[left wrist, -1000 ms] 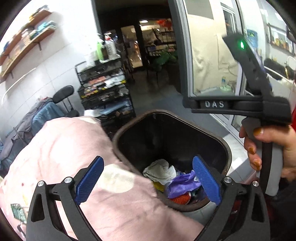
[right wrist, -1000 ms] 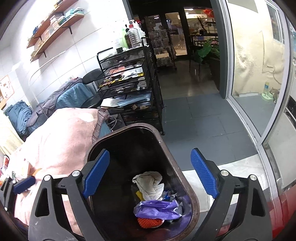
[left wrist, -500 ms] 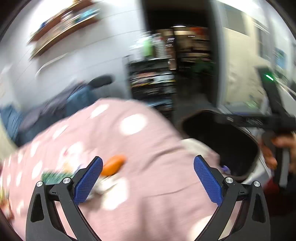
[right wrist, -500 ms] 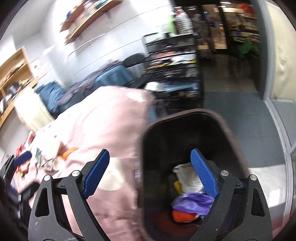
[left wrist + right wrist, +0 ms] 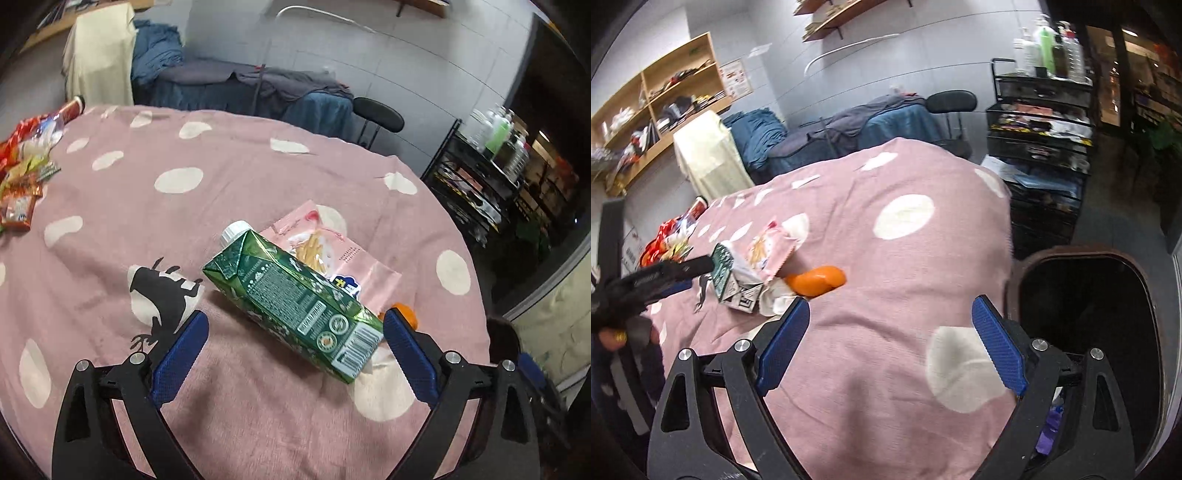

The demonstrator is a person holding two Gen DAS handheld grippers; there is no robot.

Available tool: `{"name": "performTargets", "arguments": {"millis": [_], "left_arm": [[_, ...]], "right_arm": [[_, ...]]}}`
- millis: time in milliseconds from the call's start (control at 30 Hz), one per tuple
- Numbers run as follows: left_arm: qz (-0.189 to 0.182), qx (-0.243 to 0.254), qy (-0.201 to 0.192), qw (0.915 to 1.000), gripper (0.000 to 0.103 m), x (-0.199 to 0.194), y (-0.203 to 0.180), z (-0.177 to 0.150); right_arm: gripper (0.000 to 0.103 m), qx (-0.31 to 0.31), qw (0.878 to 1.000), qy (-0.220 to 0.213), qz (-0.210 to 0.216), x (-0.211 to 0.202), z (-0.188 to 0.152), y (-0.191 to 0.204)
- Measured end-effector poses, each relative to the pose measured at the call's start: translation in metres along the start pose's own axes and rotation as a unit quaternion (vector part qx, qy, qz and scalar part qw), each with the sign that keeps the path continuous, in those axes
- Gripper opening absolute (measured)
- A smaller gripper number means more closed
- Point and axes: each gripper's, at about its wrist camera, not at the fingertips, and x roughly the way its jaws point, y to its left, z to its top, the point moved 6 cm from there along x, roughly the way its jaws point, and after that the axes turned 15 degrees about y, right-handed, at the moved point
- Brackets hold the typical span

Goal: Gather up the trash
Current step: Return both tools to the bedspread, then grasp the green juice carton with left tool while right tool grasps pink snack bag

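Observation:
A green drink carton [image 5: 295, 299] with a white cap lies on its side on the pink dotted tablecloth [image 5: 221, 177], over a pink snack wrapper [image 5: 332, 247]. An orange piece of peel [image 5: 404, 314] lies just right of it. My left gripper [image 5: 295, 354] is open and empty, jaws either side of the carton's near end. In the right wrist view the carton [image 5: 733, 277], wrapper [image 5: 766, 249] and orange peel [image 5: 816, 280] lie left of centre. My right gripper [image 5: 890, 347] is open and empty above the cloth, beside the dark trash bin [image 5: 1086, 325].
A pile of red and yellow wrappers [image 5: 22, 173] lies at the table's far left edge. A black wire rack [image 5: 1041, 136] with bottles stands behind the bin. A chair [image 5: 376, 118] and blue-covered furniture [image 5: 236, 88] stand beyond the table.
Both grippers have swung left from over the bin to the table. The left one now frames the green carton; the bin has slid to the right edge of the right wrist view.

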Motion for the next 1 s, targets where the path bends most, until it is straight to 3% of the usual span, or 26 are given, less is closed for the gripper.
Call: {"name": "performTargets", "arguments": {"millis": [133,400,600,767,1000], "left_arm": [[-0.033,-0.037,0.052,0.9974,0.088,0.016,0.003,0.016],[-0.033,-0.051,0.139,0.9885,0.083,0.054,0.008,0.021],[-0.042,-0.052,0.126,0.9898,0.062,0.049,0.012,0.022],[-0.085,-0.06,0.107,0.9888,0.059,0.039,0.021,0.017],[-0.112,-0.047,0.04,0.9918,0.054,0.002,0.024,0.006]], "right_arm": [[0.089,-0.026,1.0,0.0,-0.001,0.003,0.004,0.017],[0.089,-0.056,0.998,0.0,0.001,0.004,0.012,0.033],[0.089,-0.082,0.997,0.0,0.013,0.009,0.025,0.049],[0.088,-0.109,0.993,0.02,0.033,0.024,0.04,0.063],[0.076,-0.108,0.983,0.098,0.112,0.071,0.07,0.085]]}}
